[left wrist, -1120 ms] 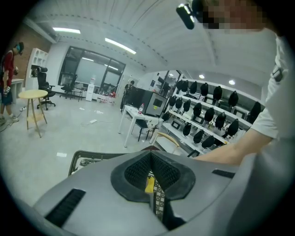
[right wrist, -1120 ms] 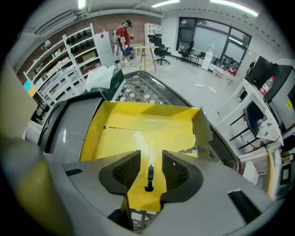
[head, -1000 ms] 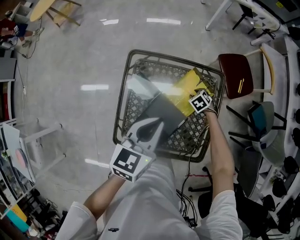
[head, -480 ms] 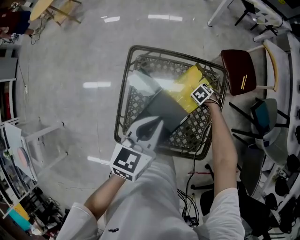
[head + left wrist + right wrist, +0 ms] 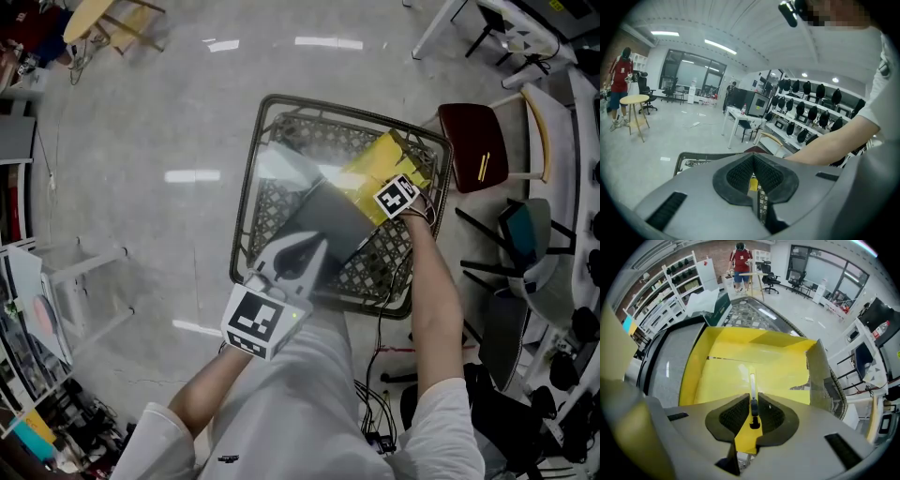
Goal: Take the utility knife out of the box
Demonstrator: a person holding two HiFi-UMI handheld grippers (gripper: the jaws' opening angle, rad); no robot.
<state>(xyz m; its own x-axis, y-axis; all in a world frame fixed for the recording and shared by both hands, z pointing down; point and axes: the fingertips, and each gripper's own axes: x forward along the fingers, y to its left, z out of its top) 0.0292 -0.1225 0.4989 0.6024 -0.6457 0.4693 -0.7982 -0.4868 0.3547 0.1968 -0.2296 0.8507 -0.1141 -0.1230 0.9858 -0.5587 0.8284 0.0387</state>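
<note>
A yellow utility knife (image 5: 752, 385) lies in the open yellow box (image 5: 731, 362), its blade end pointing away from me. My right gripper (image 5: 753, 401) points straight down into the box. Its jaws have just been closing, and the knife's handle sits between the pads, which press on it. In the head view the right gripper (image 5: 397, 199) hangs over the yellow box (image 5: 370, 169) at the table's far right, and its marker cube hides the knife. My left gripper (image 5: 300, 251) rests at the table's near edge, shut and holding nothing; its jaws (image 5: 753, 161) aim across the table.
The box sits on a square wire-mesh table (image 5: 246, 202) with a glass top. A flat dark grey panel (image 5: 323, 225) and a pale sheet (image 5: 281, 169) lie beside the box. A red-seated chair (image 5: 473, 150) stands to the right, and cables (image 5: 375, 375) run along the floor.
The right gripper's marker cube has shifted very slightly over the yellow box. The left gripper has kept still.
</note>
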